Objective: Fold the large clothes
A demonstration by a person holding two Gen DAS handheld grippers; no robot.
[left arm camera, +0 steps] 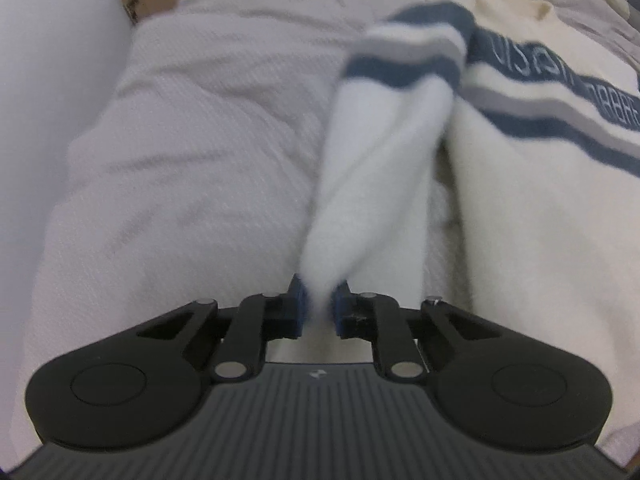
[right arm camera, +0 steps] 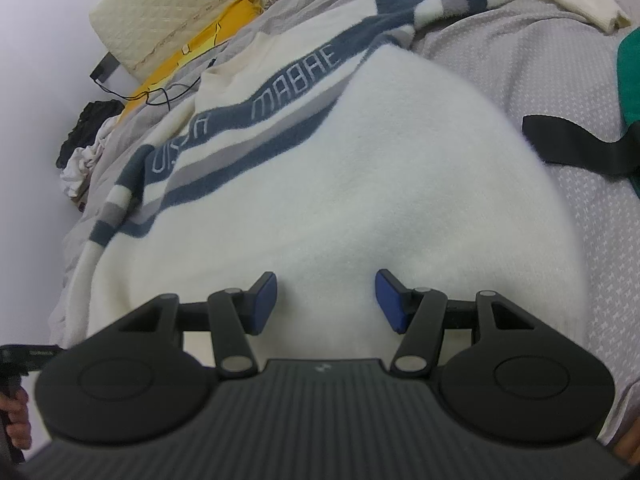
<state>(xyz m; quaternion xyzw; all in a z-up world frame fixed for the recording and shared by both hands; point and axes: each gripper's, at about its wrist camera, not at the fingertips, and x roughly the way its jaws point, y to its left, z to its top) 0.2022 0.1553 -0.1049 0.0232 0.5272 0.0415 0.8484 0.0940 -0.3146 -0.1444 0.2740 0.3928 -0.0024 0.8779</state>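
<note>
Open grey bed cover (left arm camera: pixel 192 128) lies bare beside the sweater's (right arm camera: pixel 360 184) lifted sleeve (left arm camera: pixel 380 168), leaving room to pass along that side of the bed. On the opposite side a black strap (right arm camera: pixel 576 148) and a green cloth (right arm camera: pixel 630 80) crowd the bed's edge. At the head, a quilted pillow (right arm camera: pixel 168 20), yellow cushion (right arm camera: pixel 192 52) and black cables (right arm camera: pixel 168 94) block the way.

One sweater (right arm camera: pixel 360 184), two grippers, one yellow pillow (right arm camera: pixel 208 40), one quilted cushion (right arm camera: pixel 168 12), one black strap (right arm camera: pixel 576 148).

both wrist cams close, angled down, sharing sweater (left arm camera: pixel 532 208)
</note>
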